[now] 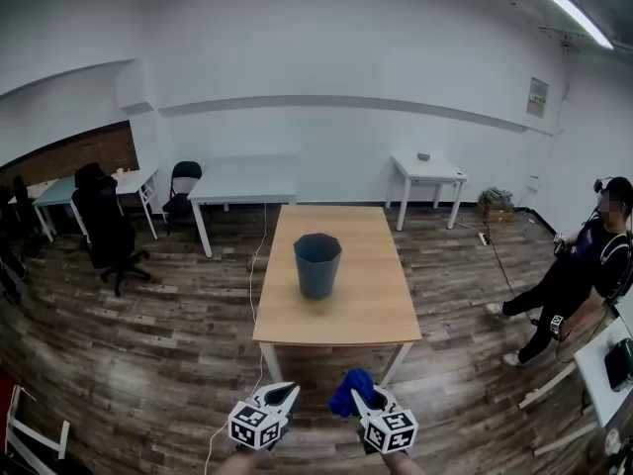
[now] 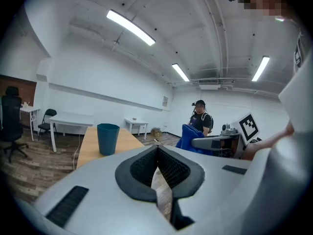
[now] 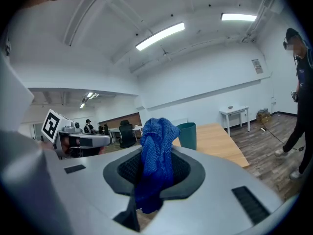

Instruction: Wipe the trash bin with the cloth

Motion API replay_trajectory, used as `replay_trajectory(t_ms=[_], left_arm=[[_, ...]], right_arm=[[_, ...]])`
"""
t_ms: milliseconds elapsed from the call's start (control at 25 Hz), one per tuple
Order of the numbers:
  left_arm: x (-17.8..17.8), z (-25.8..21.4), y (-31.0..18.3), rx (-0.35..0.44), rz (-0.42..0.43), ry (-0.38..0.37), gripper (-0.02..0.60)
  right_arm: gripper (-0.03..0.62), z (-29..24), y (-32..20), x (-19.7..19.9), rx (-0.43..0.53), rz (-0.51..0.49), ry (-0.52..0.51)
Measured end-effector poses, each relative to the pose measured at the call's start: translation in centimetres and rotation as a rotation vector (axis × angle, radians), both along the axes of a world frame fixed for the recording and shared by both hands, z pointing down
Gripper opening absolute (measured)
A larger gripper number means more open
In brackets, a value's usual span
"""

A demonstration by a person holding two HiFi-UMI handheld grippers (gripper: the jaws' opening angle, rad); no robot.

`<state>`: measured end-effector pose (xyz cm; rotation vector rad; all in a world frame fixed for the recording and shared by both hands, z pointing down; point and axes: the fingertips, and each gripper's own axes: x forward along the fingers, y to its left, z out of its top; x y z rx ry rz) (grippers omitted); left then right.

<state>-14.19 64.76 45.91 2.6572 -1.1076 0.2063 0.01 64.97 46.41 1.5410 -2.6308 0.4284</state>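
Your right gripper (image 3: pixel 154 173) is pinching a crumpled blue knitted cloth (image 3: pixel 156 153); the cloth stands up out of the jaws and a fold hangs just below them. Your left gripper (image 2: pixel 158 155) has its jaws pressed together, nothing between them. In the head view both grippers sit side by side at the bottom edge, pointing ahead and slightly down, off the near end of the light wooden rectangular table (image 1: pixel 368 310) and over the dark plank floor (image 1: pixel 148 354). The dark teal plastic trash bin (image 1: pixel 317 264) stands upright, mouth up, around the middle of that table, well apart from both grippers and the cloth. In the right gripper view the bin shows behind the cloth, just to its right; in the left gripper view it stands left of the jaws. Farther out: white tables (image 1: pixel 242 179) by the back wall, black office chairs (image 1: pixel 104 228) at left, a seated person in dark clothing (image 1: pixel 584 270) at right.
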Motion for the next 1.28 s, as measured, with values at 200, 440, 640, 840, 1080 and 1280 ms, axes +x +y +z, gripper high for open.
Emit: replay_trajectory(t_ms=[200,440,640,840,1080,1280], left_arm=[[1.8,-0.1,0.9,0.006,0.001,-0.006,0.014],[4.2,0.3,2.4,0.015,0.007,-0.022,0.014],[6.0,1.4,3.6,0.019,0.004,-0.033,0.014],[6.4,2.4,3.7,-0.001,-0.004,-0.029,0.014],[6.4,3.2,1.6,-0.027,-0.01,-0.019,0.014],[6.6,3.8,-1.3,-0.036,0.015,-0.007,0.014]], right_arm=[[0.086,0.3,0.8,1.3,0.0,-0.003,0.008],[0.086,0.2,2.2,3.1,0.005,-0.022,0.015],[0.086,1.5,3.3,4.8,-0.003,-0.034,0.017],[0.086,2.2,3.3,5.6,-0.019,-0.039,0.018],[0.086,2.6,1.7,6.0,-0.034,-0.031,0.011],[0.086,2.7,-1.0,6.3,-0.038,-0.01,0.006]])
